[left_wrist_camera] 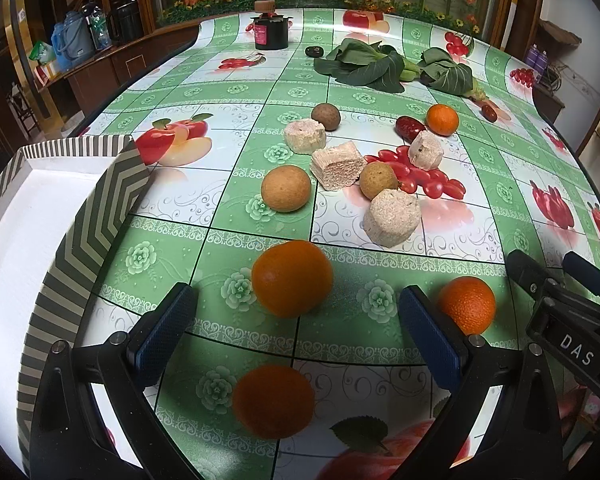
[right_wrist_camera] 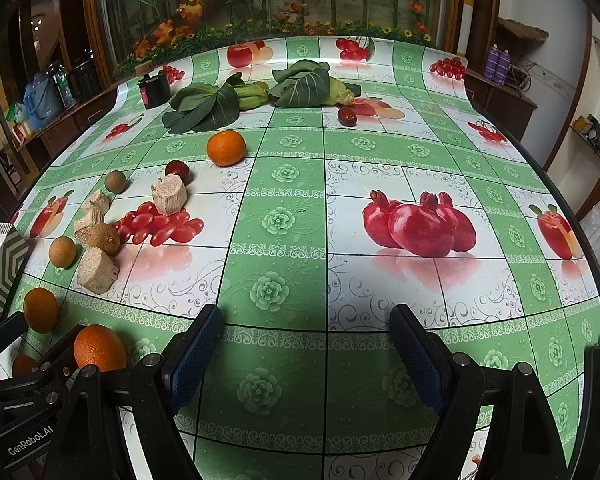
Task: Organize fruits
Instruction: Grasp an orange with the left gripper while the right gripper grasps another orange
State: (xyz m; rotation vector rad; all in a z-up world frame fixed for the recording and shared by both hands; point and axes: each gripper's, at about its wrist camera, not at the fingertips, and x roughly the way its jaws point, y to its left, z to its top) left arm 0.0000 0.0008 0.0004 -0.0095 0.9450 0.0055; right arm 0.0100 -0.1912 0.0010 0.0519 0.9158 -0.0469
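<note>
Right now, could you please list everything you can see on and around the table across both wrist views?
oranges: four, orange; three near the left gripper, one far by the greens
brown round fruits: three, tan-brown; mid-table among the blocks
beige blocks: four, pale beige; mid-table
red dates: two, dark red; by the far orange and near the greens
leafy greens: two bunches, dark green; far side
black container: one, black with red label; far left
small dark object: one, black; beside the greens
box: one, grey-white chevron, white inside; left edge
tablecloth: one, green-white, fruit print
left gripper: open, empty
right gripper: open, empty
</note>
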